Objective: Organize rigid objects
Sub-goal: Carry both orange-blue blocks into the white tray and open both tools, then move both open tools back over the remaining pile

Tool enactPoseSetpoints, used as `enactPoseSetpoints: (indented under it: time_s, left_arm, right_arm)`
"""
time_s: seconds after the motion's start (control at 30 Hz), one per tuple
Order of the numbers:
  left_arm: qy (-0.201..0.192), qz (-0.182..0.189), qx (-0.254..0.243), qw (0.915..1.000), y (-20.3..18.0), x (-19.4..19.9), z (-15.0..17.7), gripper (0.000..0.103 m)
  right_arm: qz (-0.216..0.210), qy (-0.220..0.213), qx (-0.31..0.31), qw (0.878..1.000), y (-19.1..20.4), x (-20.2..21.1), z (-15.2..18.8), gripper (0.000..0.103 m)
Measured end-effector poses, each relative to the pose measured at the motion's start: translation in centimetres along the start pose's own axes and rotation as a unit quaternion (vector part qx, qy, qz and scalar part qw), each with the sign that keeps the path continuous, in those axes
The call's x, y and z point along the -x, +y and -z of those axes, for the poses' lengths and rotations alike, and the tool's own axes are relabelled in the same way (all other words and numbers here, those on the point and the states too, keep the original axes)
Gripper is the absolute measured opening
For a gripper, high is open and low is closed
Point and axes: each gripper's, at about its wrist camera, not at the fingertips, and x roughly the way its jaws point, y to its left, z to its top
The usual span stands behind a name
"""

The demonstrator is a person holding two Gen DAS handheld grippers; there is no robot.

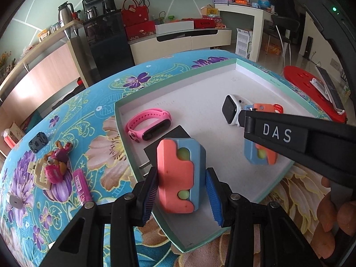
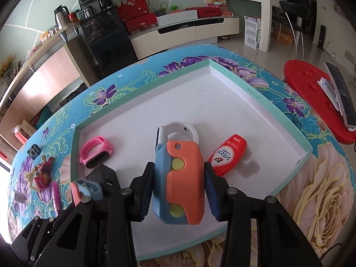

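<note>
A: Left view? 
B: Floral table, living room behind; "DAS" on the right tool's arm. Left tool grips a coral-blue toy over the tray.

A: Right view? 
B: Right tool grips a second toy; bottle reads "LION".

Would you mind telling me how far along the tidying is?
Done: the pink band, white watch and red tube lie in the tray. In hand: the left claw brackets the left toy and the right claw grips the right toy, both over the tray. Left: the figurine, pink stick and black part on the tablecloth.
</note>
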Motion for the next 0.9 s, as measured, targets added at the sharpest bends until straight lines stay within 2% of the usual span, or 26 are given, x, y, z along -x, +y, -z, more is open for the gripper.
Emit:
enactPoseSetpoints:
  time_s: [0.17, 0.47, 0.6, 0.73, 0.9]
  left_arm:
    - [-0.004, 0.002, 0.008, 1.0, 0.4, 0.3, -0.2, 0.059]
    - [-0.025, 0.006, 0.027, 0.9993, 1.6, 2.2, -0.7, 0.064]
    - [-0.032, 0.002, 0.05, 0.9982, 3.1, 2.8, -0.8, 0.07]
    - [-0.034, -0.017, 0.078, 0.9962, 5.1, 2.9, -0.6, 0.076]
    - [-0.03, -0.033, 0.138, 0.9895, 8.8, 2.7, 0.1, 0.087]
  right_arm:
    - [0.002, -0.008, -0.004, 1.0, -0.1, 0.6, -0.2, 0.045]
    - [-0.012, -0.049, -0.016, 0.999, -0.3, 3.2, -0.9, 0.045]
    - [-0.012, -0.058, -0.023, 0.998, -0.4, 3.7, -1.2, 0.045]
    - [-0.014, -0.048, -0.015, 0.999, 0.1, 3.2, -1.1, 0.045]
    - [-0.019, -0.036, 0.0, 0.999, 1.1, 2.6, -0.8, 0.045]
